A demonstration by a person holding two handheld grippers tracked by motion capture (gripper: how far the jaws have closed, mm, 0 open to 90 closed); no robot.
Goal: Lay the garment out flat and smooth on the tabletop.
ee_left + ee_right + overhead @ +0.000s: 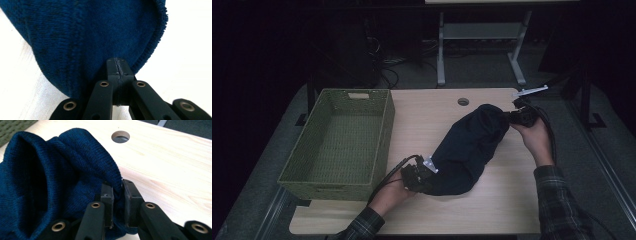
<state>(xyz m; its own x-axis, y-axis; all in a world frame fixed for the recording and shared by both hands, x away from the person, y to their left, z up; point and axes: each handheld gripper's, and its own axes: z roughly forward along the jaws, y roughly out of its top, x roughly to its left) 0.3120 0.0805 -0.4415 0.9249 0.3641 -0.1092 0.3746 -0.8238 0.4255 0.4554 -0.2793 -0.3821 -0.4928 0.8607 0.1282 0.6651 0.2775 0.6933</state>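
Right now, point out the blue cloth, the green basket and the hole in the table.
blue cloth [467,150], high view, middle of the bundle.
green basket [384,132], high view, its right wall.
hole in the table [120,136], right gripper view, its dark opening.

Overhead view; tool views close, sharing cloth [467,150]

Dim, murky high view; bright, washed-out close-ups with glaring pale tabletop.

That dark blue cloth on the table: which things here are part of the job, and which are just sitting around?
In use:
- blue cloth
- left gripper, shut on one end of the cloth
- right gripper, shut on the other end

Just there:
- green basket, nothing in it
- table, with its round hole
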